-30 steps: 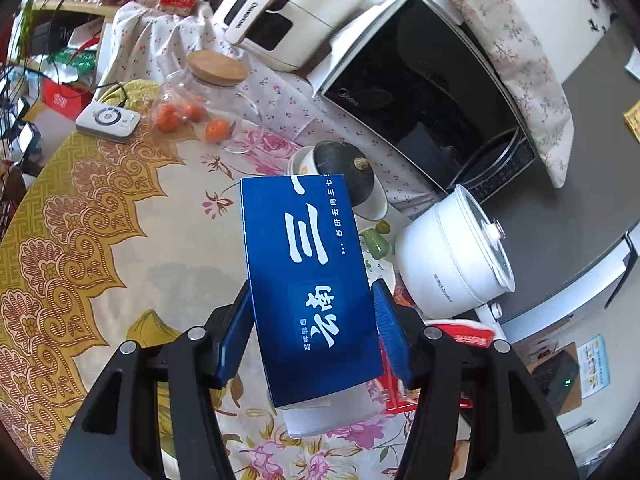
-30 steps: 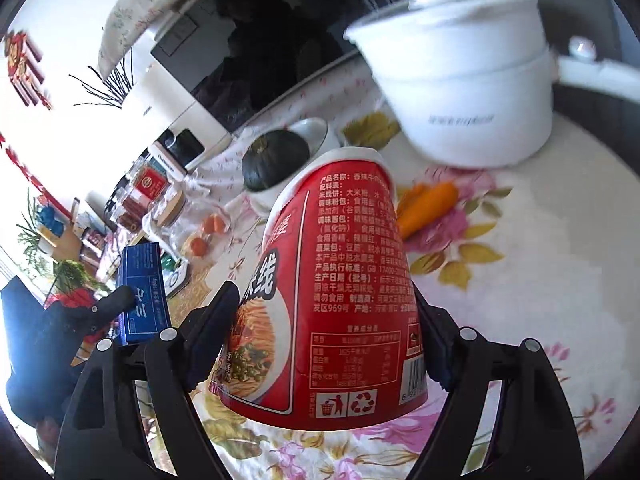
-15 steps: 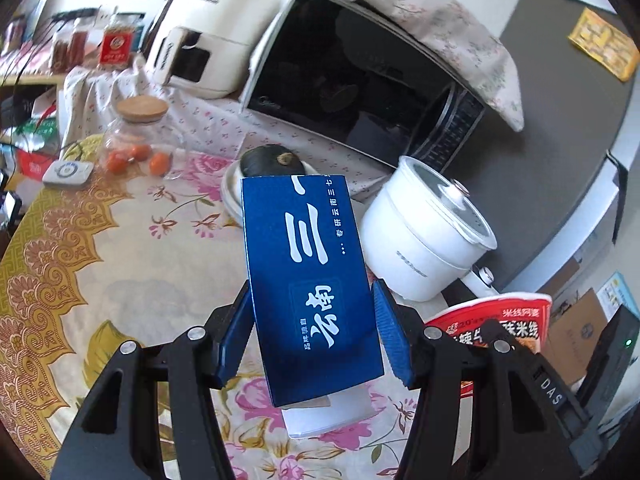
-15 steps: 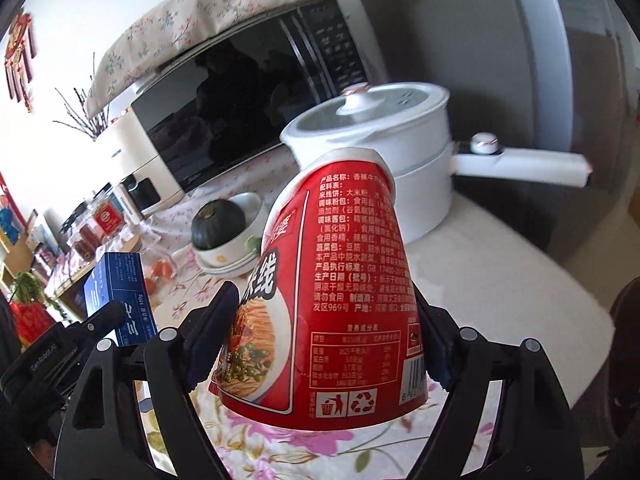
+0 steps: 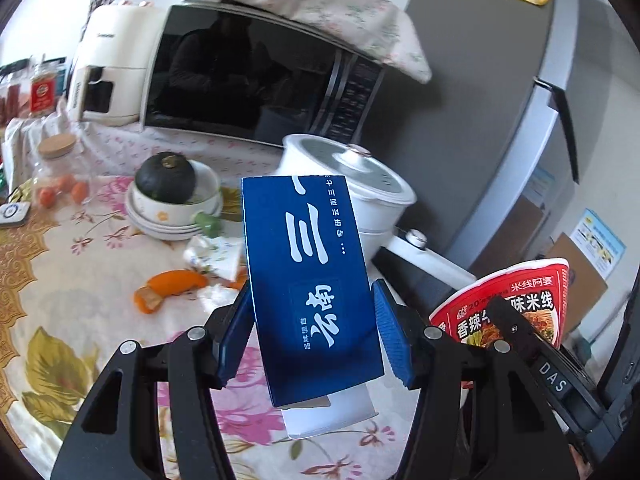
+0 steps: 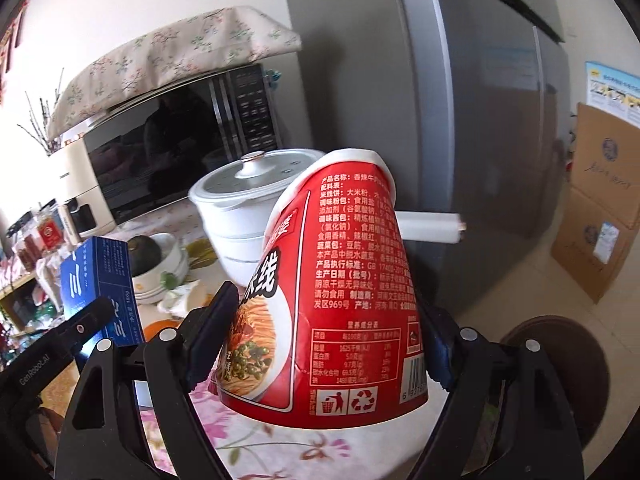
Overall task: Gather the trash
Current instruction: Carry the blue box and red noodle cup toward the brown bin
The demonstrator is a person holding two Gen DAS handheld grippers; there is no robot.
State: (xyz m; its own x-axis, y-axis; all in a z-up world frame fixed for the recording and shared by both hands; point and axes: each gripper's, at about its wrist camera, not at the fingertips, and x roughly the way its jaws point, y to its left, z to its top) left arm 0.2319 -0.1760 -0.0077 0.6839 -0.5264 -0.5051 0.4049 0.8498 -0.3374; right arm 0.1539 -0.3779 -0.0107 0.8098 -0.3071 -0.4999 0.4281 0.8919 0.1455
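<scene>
- Holding tight, the left tongs [image 5: 314,340] squeeze a blue box [image 5: 308,272] from both sides, about half open around it.
- The right tongs [image 6: 320,356] are spread wide around a red noodle cup [image 6: 332,300] and press on both its sides.
- Both pieces of trash are up in the air above the flowery surface [image 5: 80,280], near the white pot [image 5: 360,196].
- An orange peel [image 5: 168,288] lies on the surface.
- This looks like the carrying step. Next comes finding a bin, which I cannot see, and letting go over it.
</scene>
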